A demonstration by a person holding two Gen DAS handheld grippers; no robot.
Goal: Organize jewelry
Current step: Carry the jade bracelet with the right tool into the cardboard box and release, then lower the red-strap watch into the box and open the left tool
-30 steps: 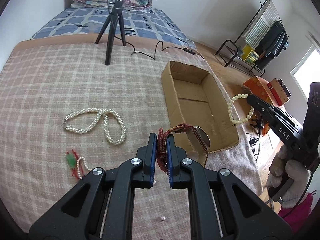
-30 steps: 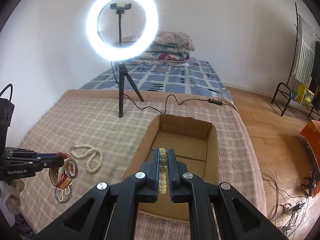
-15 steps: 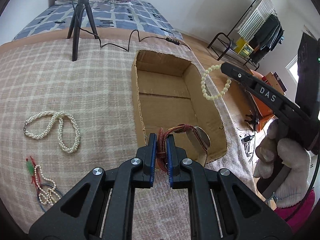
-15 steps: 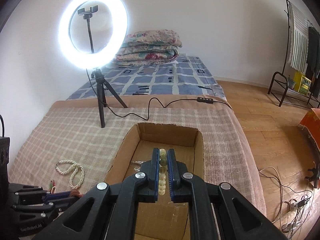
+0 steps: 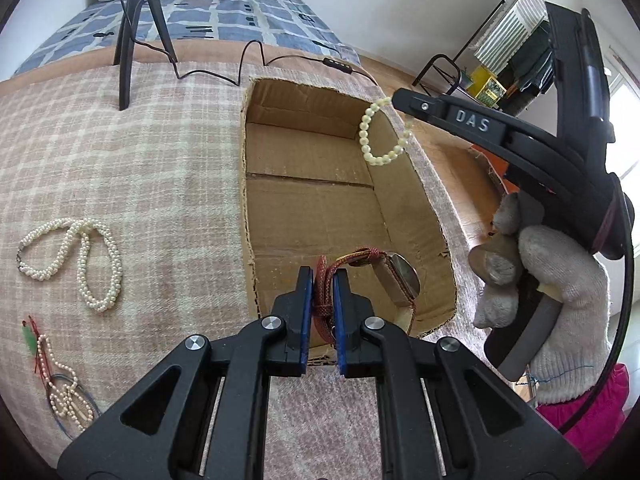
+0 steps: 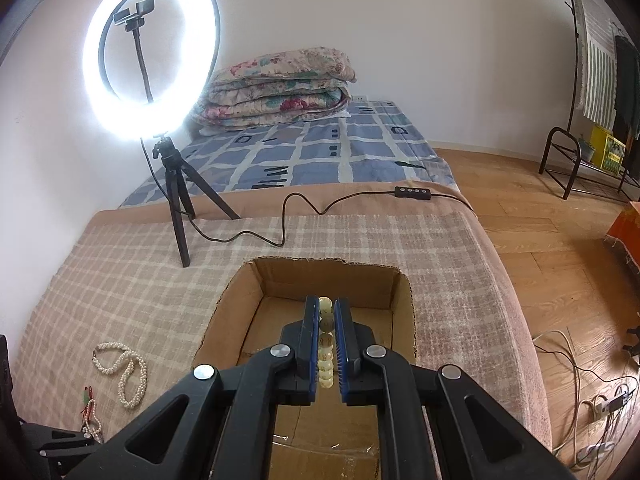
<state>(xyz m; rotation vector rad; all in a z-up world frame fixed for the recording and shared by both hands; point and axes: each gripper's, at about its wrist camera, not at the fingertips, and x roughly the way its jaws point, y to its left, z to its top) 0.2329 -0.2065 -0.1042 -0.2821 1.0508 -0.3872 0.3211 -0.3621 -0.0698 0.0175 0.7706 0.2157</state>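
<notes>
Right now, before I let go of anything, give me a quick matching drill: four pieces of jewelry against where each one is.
Things:
1. watch
2. bead bracelet
3. pearl necklace
4. tangled beads

Places:
A. lying looped on the blanket, left of the box
B. pinched in the right fingers over the box
C. heaped near the blanket's near left edge
D. pinched by its strap in the left fingers

Pairs: 1-D, 2-B, 3-A, 4-C
</notes>
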